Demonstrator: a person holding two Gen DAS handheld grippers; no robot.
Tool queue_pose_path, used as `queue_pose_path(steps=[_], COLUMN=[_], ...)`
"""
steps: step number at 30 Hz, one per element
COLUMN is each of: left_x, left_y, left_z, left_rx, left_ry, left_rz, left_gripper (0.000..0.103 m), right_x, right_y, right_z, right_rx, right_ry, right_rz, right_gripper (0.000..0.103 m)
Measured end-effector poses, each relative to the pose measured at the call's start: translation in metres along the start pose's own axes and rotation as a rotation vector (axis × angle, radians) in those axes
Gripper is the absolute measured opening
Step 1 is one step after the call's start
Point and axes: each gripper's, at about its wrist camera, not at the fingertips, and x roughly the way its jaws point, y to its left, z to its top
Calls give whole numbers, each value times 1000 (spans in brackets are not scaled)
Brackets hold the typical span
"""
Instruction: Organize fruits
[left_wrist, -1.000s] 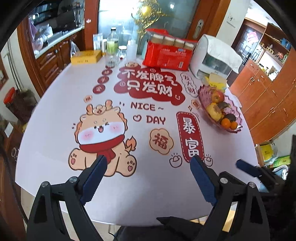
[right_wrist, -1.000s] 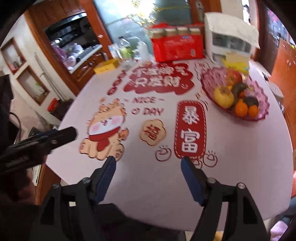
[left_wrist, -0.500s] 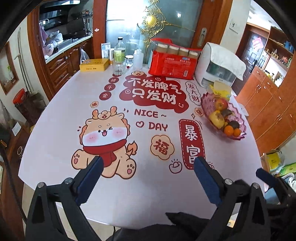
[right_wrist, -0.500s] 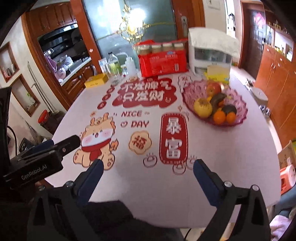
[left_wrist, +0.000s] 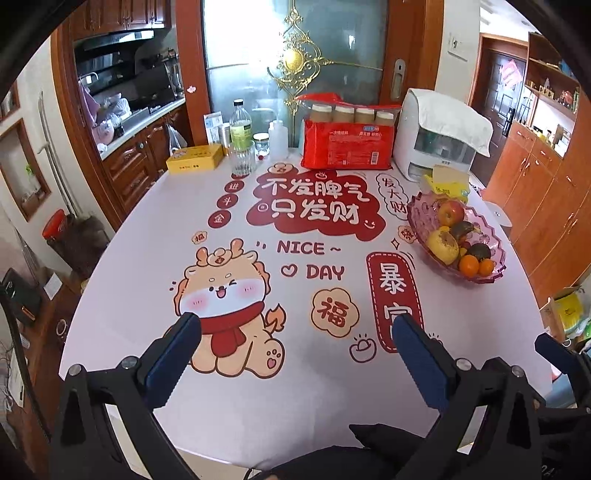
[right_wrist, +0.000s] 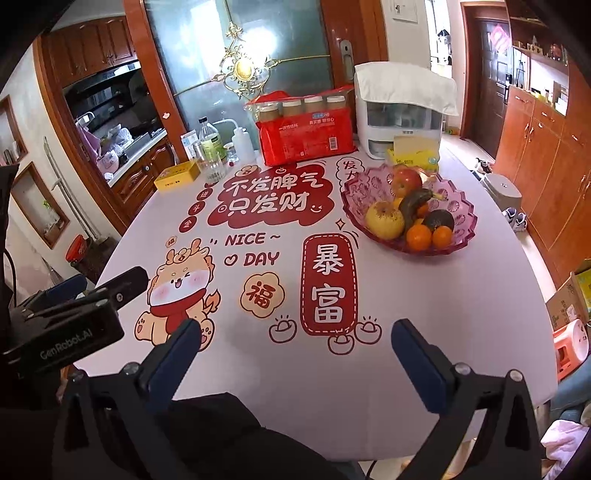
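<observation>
The table (left_wrist: 122, 280) lies mostly bare from its near edge up to the fruit bowl (right_wrist: 458, 236), which sits near the right rim. Left gripper (left_wrist: 295, 334) and right gripper (right_wrist: 295, 334) hover over that near edge, tilted downward, jaws just opened wide, nothing between them.

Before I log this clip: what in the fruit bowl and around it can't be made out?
- Fruit count: in both views, fruit at the bottom of the bowl is hidden by the top pieces.
- Dark round fruit: kind unclear, too small.
- Yellow pack: label too small; bowl covers its base.
</observation>
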Motion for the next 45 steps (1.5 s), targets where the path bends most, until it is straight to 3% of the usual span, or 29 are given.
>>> queue_pose_path(steps=[45], left_x=[-3], left_y=[-16], left_z=[-5], left_rx=[14], left_ry=[16], left_rz=[-11], left_gripper=[103], right_x=[9], right_y=[-10], right_z=[4], right_rx=[5], right_ry=[81], right_rz=[27], right_gripper=[103])
